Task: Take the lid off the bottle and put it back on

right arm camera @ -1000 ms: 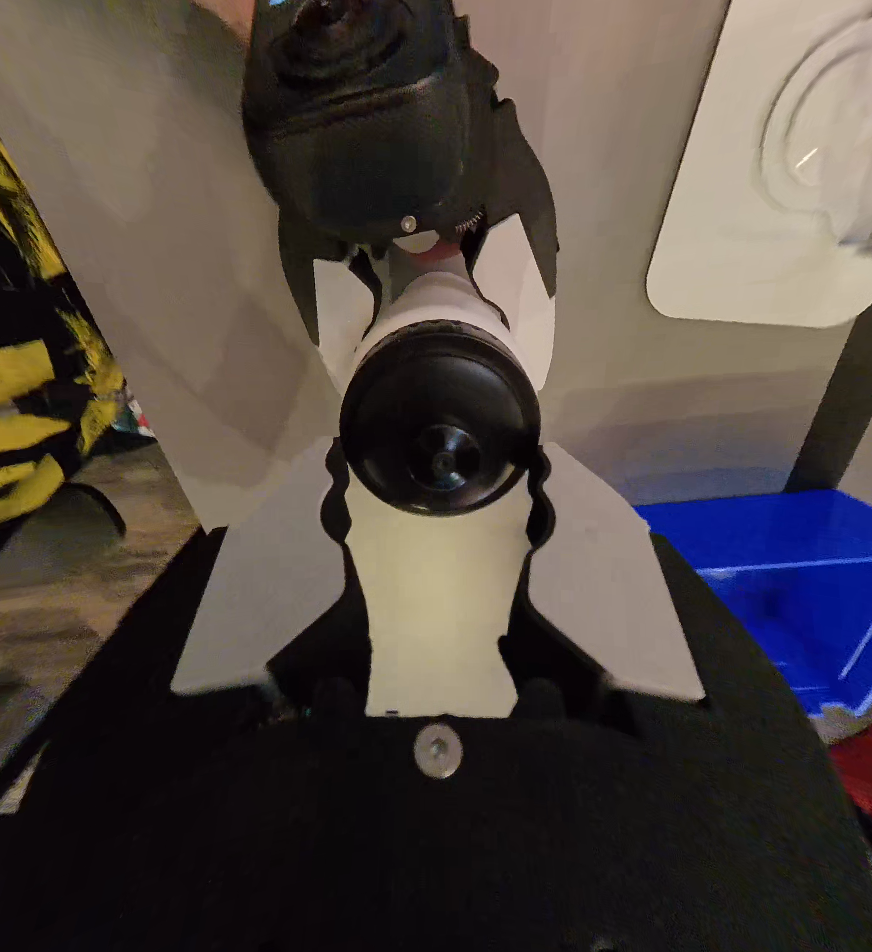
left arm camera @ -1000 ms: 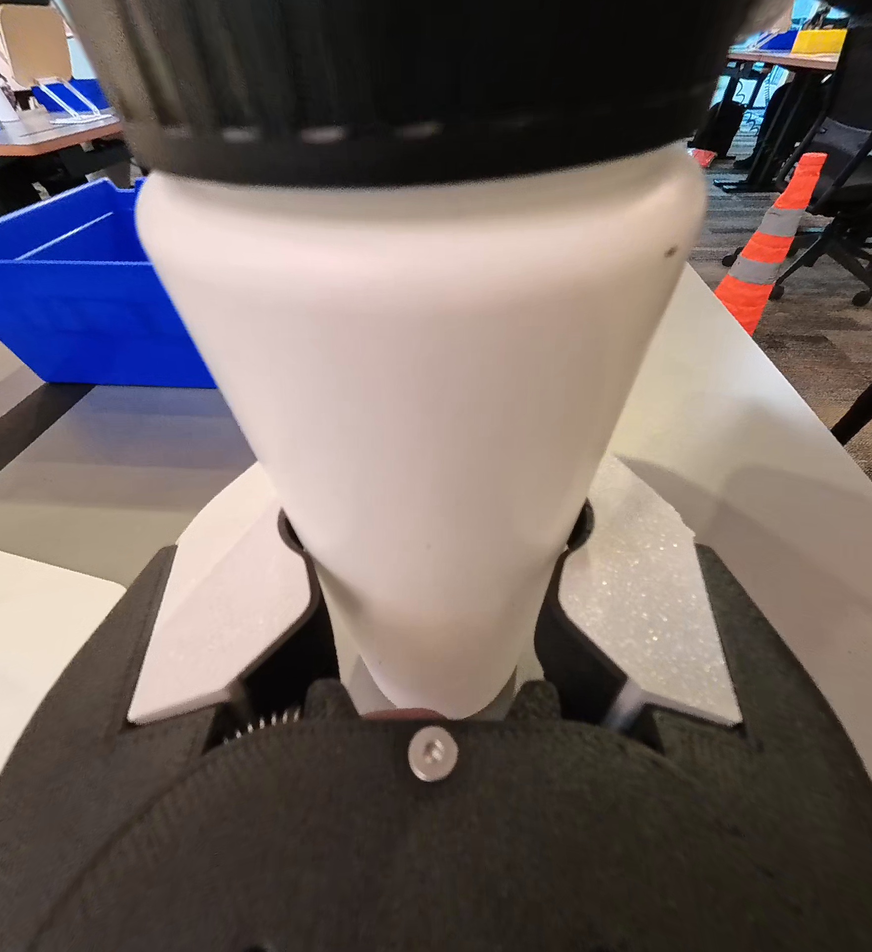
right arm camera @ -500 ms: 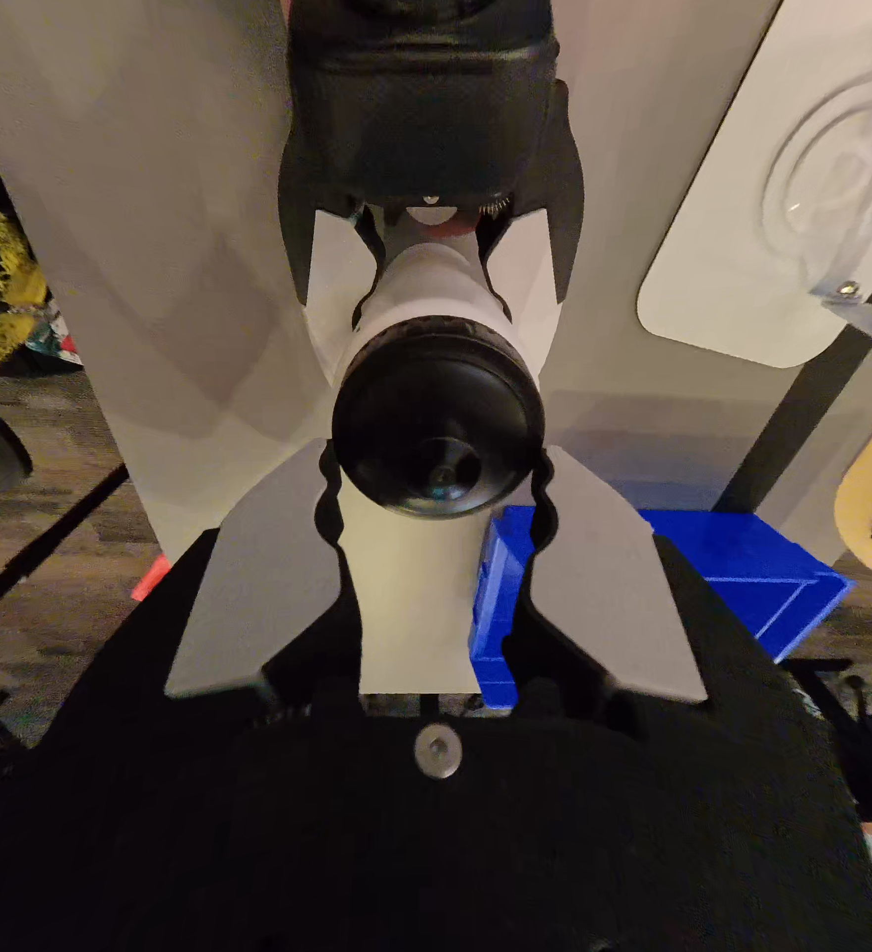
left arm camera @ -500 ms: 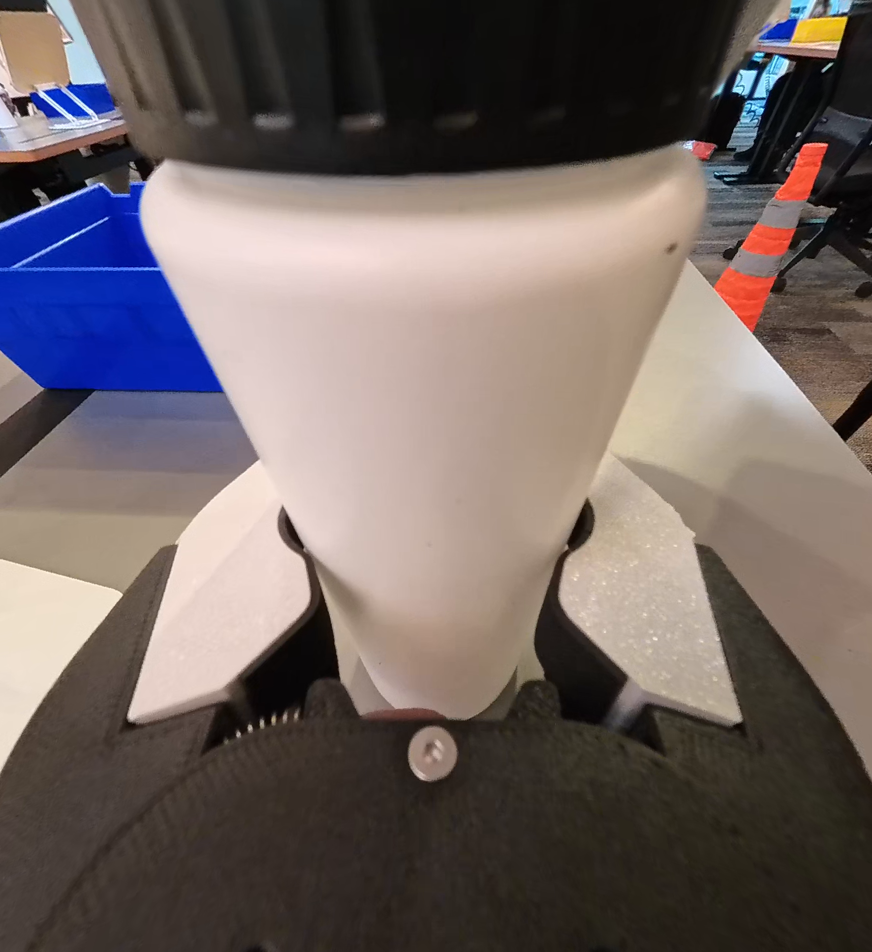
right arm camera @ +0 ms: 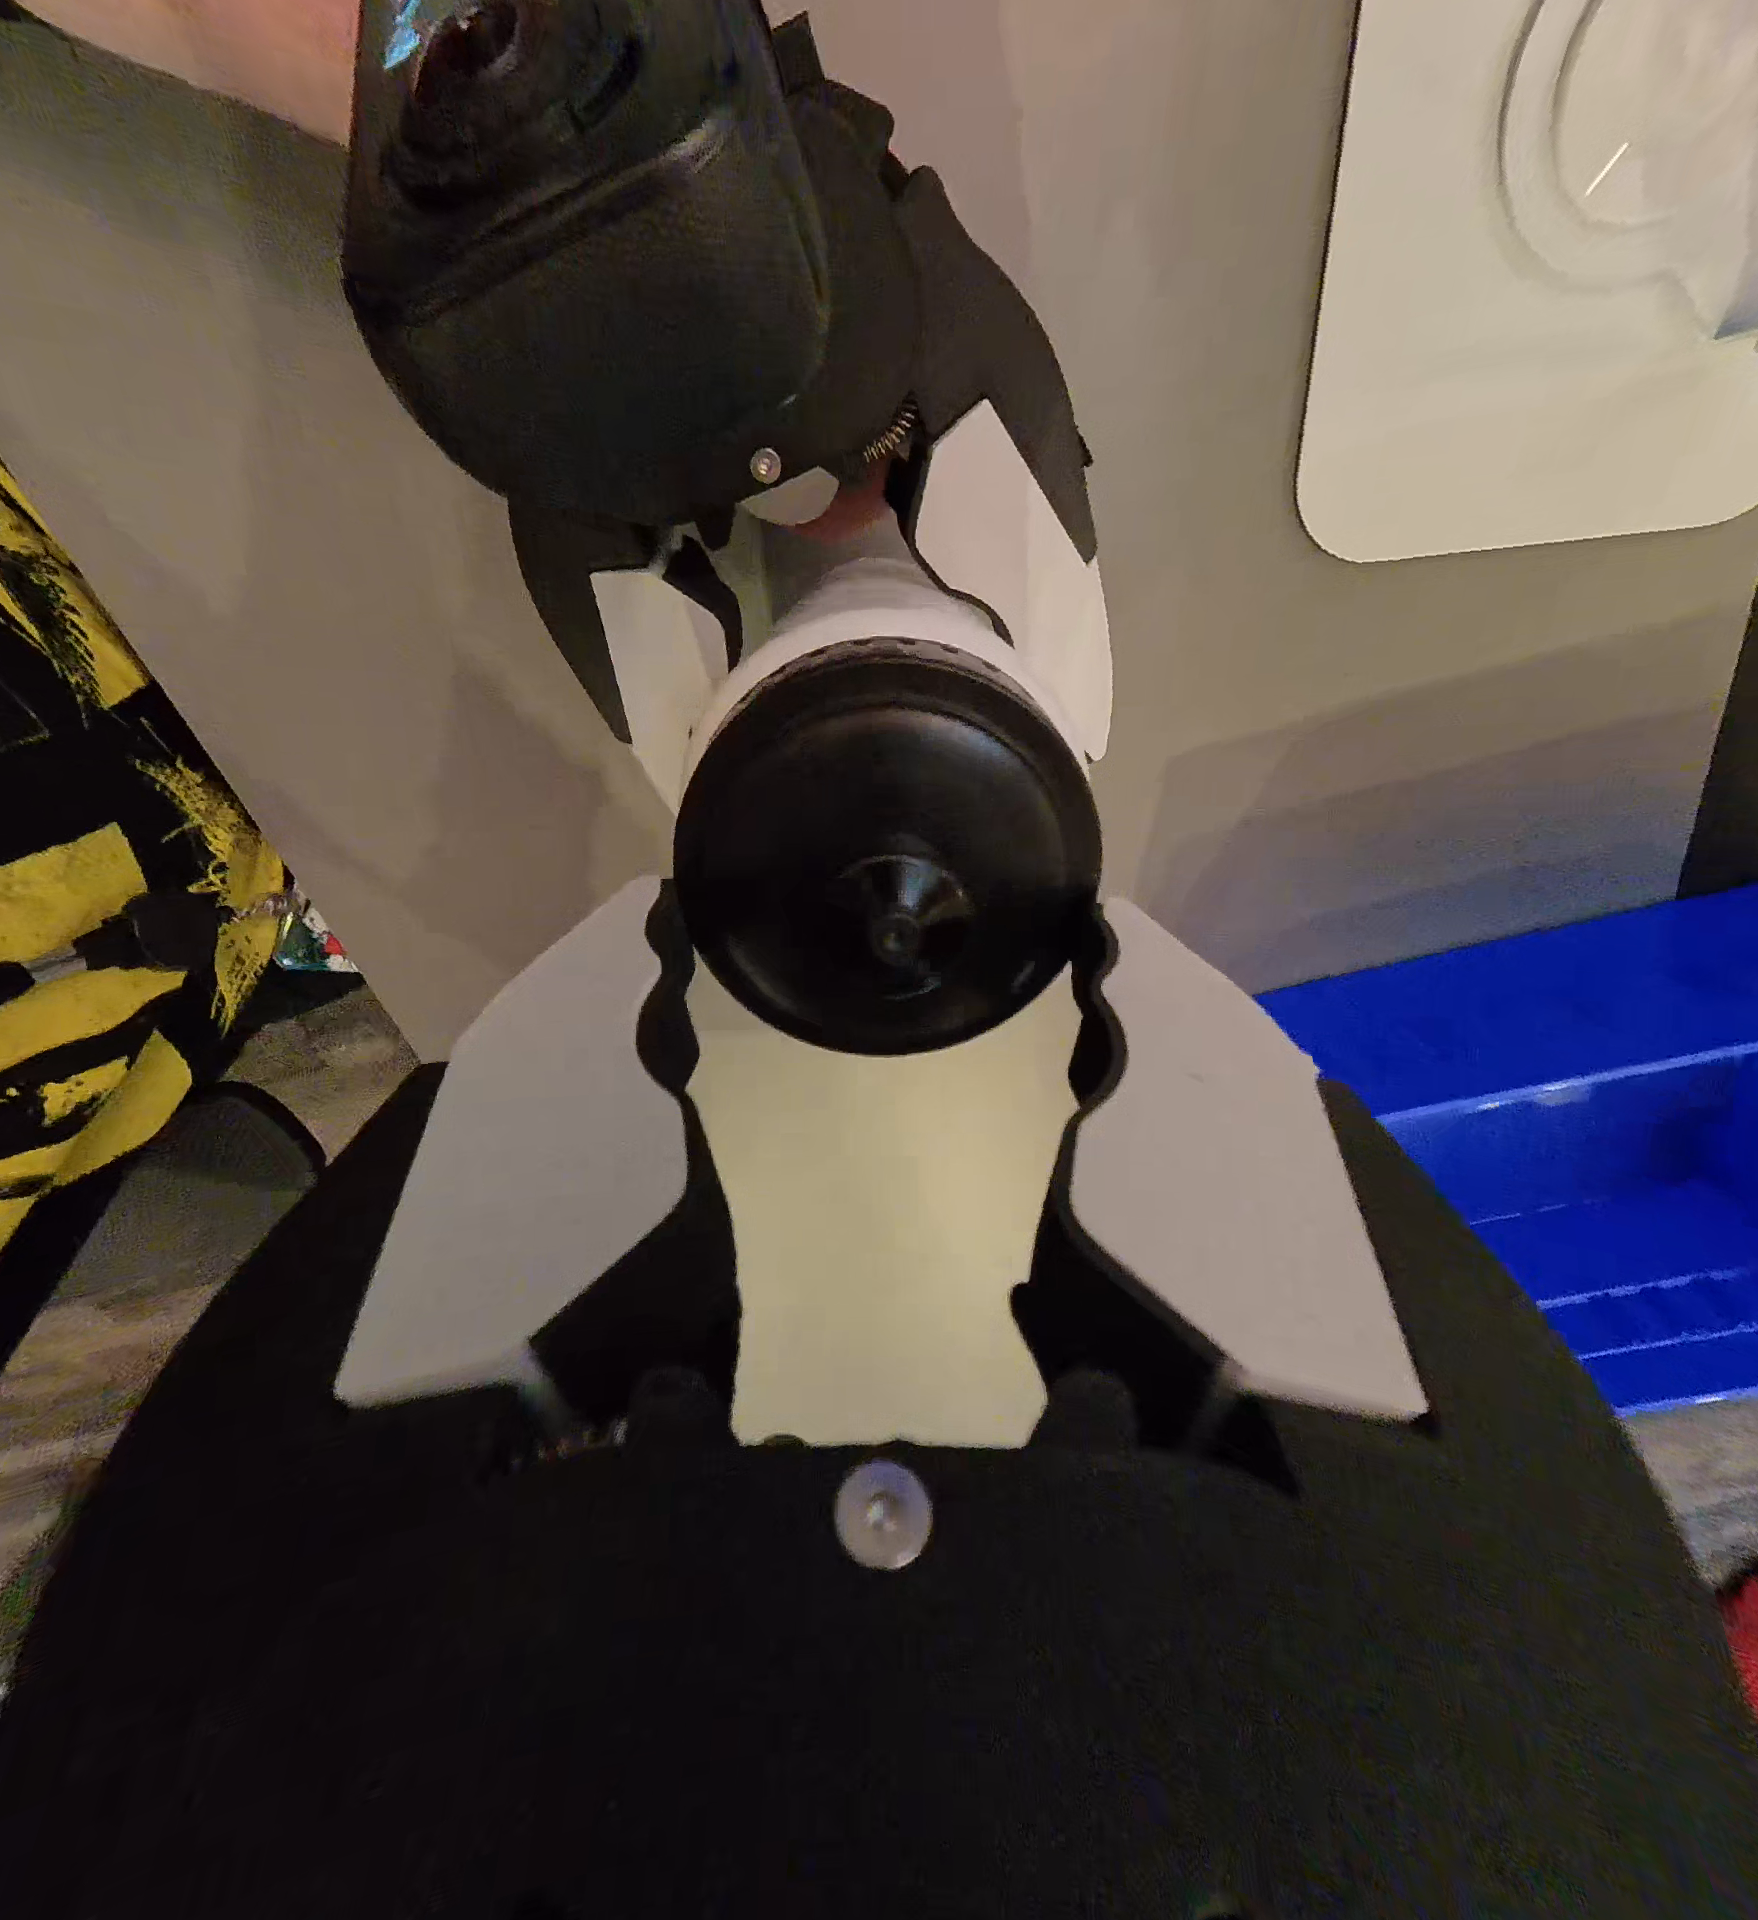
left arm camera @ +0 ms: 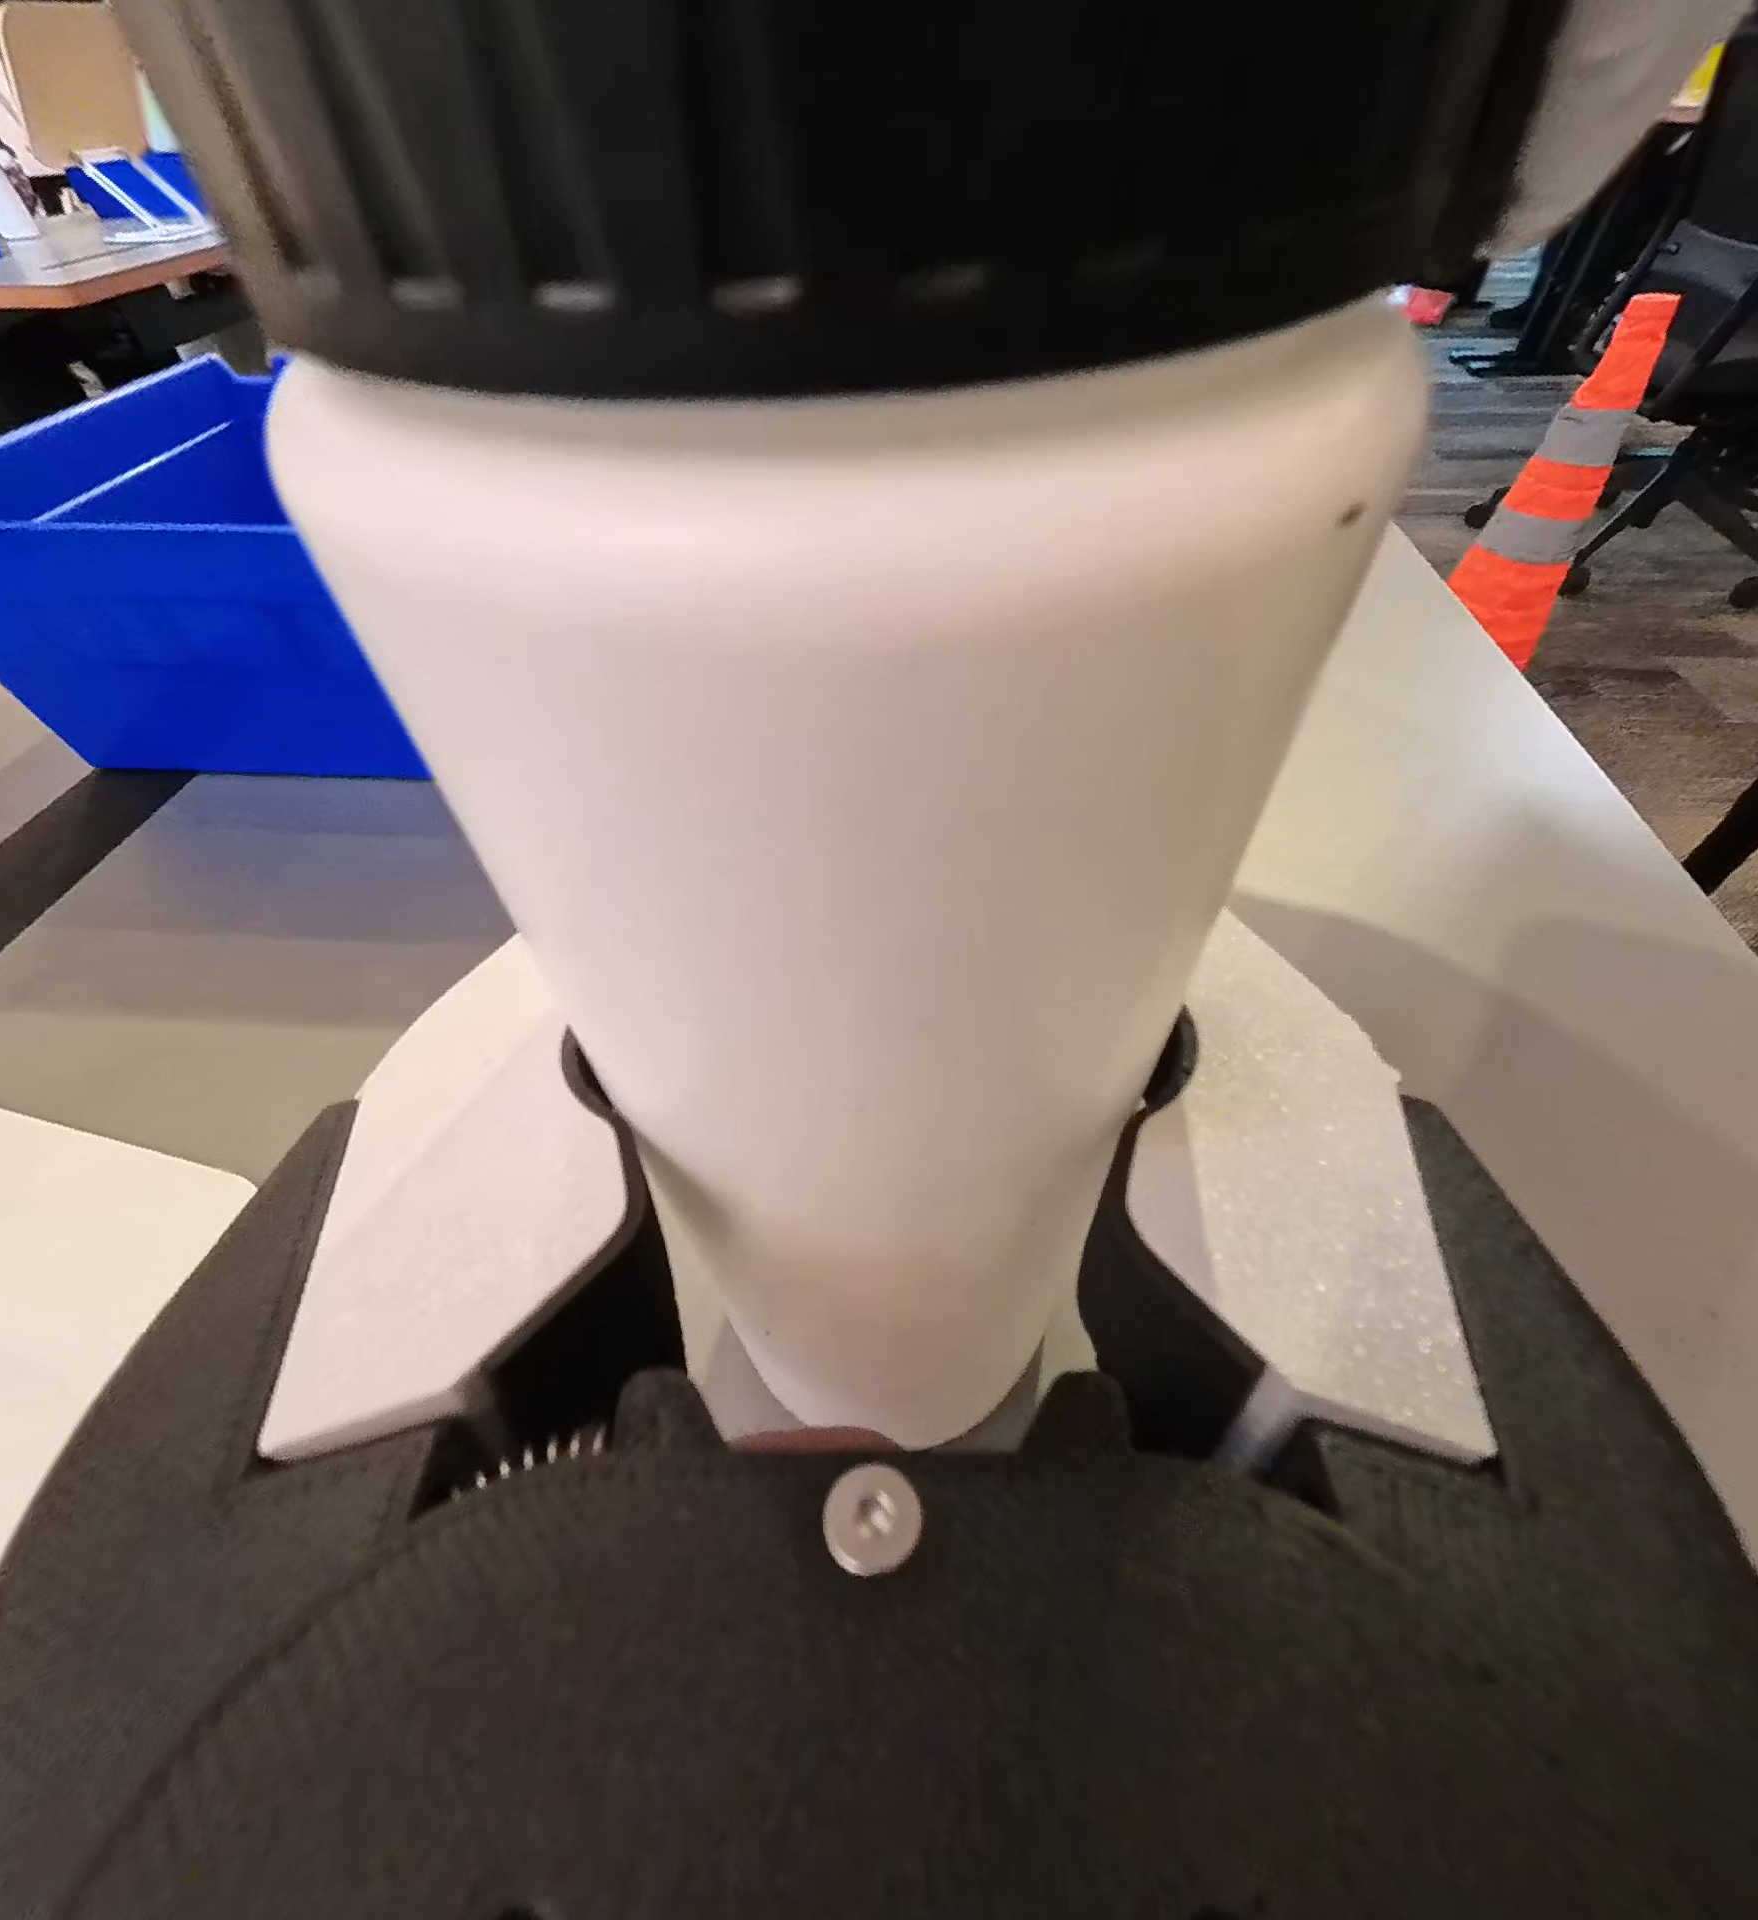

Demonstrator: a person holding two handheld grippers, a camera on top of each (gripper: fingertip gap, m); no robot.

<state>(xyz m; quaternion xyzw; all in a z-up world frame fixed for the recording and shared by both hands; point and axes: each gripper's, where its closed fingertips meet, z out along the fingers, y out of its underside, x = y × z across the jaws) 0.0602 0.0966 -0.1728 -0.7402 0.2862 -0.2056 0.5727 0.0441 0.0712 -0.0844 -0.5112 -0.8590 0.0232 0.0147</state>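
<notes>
The left gripper (left arm camera: 870, 1081) is clenched on the lower body of the white, smooth-sided plastic bottle (left arm camera: 833, 790), which fills the middle of the left wrist view and widens toward the top of the frame. The black ribbed screw lid (left arm camera: 854, 177) sits on the bottle's shoulder along the upper edge of that frame, with no gap visible between them. In the right wrist view the right gripper (right arm camera: 885, 935) looks straight down on the lid's round black top at frame centre; its two white fingers (right arm camera: 563, 1122) flank the lid's rim with the jaws spread about as wide as the lid, but whether they actually press on it cannot be told from this angle. The lid appears fully seated, so the pictures alone do not settle whether removal has not yet begun or the lid is already back on and being tightened; either way a twist by the right gripper looks to be the step in hand. The bottle's base is hidden inside the left gripper, the lid's top is cut off in the left view, and its threads are unseen. Farther out lie a blue plastic bin (left arm camera: 116, 613) at left, a grey table (left arm camera: 1457, 831), and an orange traffic cone (left arm camera: 1571, 468) at upper right.
</notes>
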